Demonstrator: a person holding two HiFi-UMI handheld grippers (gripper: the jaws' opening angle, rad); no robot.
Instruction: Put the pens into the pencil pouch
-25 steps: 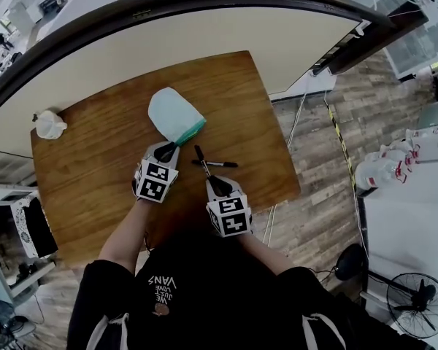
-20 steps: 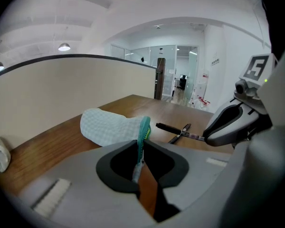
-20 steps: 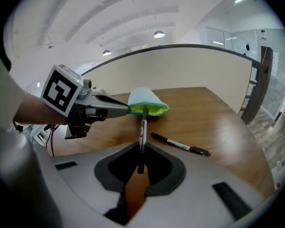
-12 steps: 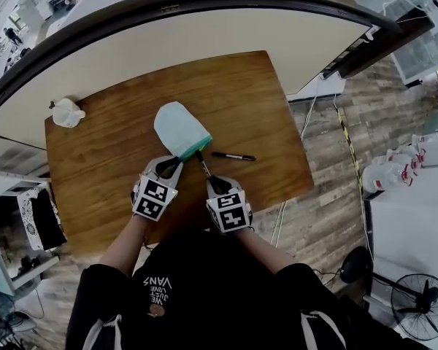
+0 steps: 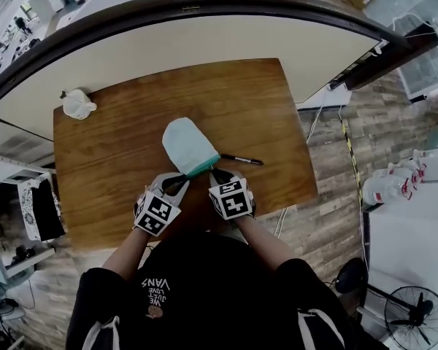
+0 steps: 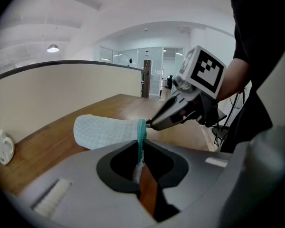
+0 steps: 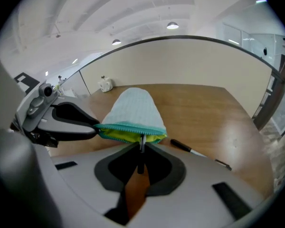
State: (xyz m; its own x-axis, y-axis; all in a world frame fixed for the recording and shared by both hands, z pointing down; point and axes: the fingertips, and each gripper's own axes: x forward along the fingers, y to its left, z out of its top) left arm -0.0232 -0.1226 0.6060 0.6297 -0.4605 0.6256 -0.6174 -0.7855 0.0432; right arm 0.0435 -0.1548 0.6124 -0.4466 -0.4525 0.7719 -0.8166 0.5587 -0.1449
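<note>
1. The pale mint fabric pencil pouch [image 5: 188, 144] lay on the brown wooden surface [image 5: 109, 159]. Its long axis ran away from the person, with the rounded closed end far and the teal zipped mouth [image 7: 130, 126] near, facing both grippers.
2. The jaws of the left gripper [image 5: 181, 181] were clamped on the left end of the teal rim, so the mouth was held open and the yellow-green lining [image 7: 128, 136] was exposed.
3. The jaws of the right gripper [image 5: 219, 176] were clamped on a slim dark pen [image 7: 141, 151]. The pen pointed straight ahead along the jaws, and its front end met the middle of the mouth. How far it had entered could not be told.
4. The held pen's long axis was judged to be nearly in line with the pouch's, so a straight push forward along that line was judged to be what the coming move required.
5. A second pen [image 5: 241, 159], black, lay flat on the surface just beside the pouch's right near corner. Its long axis ran crosswise to the pouch, and it was nearer the right gripper.
</note>
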